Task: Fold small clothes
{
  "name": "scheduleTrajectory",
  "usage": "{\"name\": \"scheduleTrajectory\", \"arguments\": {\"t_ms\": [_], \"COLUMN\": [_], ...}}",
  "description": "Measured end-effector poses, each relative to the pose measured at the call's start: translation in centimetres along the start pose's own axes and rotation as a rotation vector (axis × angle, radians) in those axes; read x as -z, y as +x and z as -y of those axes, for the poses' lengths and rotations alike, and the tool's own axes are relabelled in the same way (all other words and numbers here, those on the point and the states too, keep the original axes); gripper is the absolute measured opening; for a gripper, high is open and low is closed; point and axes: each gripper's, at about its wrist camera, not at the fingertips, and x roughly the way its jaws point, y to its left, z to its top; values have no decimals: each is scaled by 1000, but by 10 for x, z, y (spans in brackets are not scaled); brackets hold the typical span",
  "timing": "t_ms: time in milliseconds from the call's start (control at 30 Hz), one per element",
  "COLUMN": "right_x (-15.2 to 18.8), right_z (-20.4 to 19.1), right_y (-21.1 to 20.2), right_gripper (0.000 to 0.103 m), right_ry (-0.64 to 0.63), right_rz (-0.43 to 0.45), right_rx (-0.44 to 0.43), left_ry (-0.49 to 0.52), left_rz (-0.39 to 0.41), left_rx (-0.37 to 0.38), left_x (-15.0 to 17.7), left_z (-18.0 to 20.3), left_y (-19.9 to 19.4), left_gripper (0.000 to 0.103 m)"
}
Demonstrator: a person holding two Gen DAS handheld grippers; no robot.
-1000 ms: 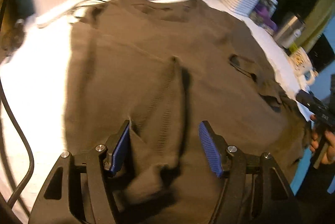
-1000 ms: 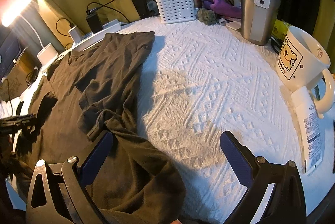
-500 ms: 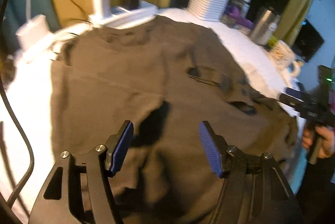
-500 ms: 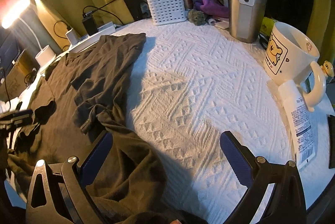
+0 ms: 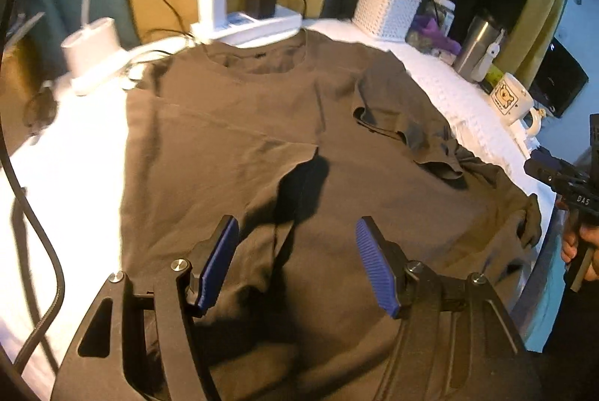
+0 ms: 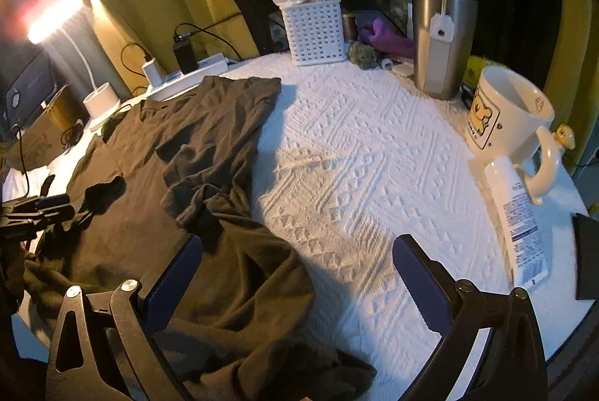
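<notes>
Shirt (image 5: 262,139) lies spread on the white cloth (image 6: 374,157); left gripper (image 5: 297,262) and right gripper (image 6: 295,273) both gape, holding nothing.

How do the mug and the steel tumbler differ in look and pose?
The mug is cream with a bear print and a handle; the tumbler is plain steel with a tag hanging on it. The mug is squat and open-topped; the tumbler is tall with a dark lid. A white tube lies against the mug; none by the tumbler. Both stand upright on the white cloth.
</notes>
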Motion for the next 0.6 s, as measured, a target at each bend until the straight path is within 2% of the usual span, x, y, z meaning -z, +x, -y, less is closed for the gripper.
{"name": "scheduleTrajectory", "arguments": {"t_ms": [167,200,267,333,400,467,600], "right_x": [9,12,20,30,40,50,69], "right_z": [-13,-17,-22,-29,-35,-38,-41], "right_y": [-17,-18,-19,-16,-13,-9,-3], "right_gripper": [80,77,64,59,59,59,59], "right_ry": [-52,-64,-89,-111,-127,-139,-167], "right_rz": [5,-1,-16,-43,-62,-89,-131], "right_rx": [-5,-7,-17,-34,-34,-31,-11], "left_ry": [-6,-14,-26,-41,-51,-66,-64], "left_rz": [42,43,39,32,23,17,4], "left_rx": [-67,-89,-109,-127,-135,-134,-125], "left_x": [22,30,42,57,68,83,102], "left_z": [-10,-15,-22,-31,-36,-41,-41], "left_y": [-30,-36,-42,-47,-49,-49,-47], "left_gripper": [65,65,65,65,68,76,77]}}
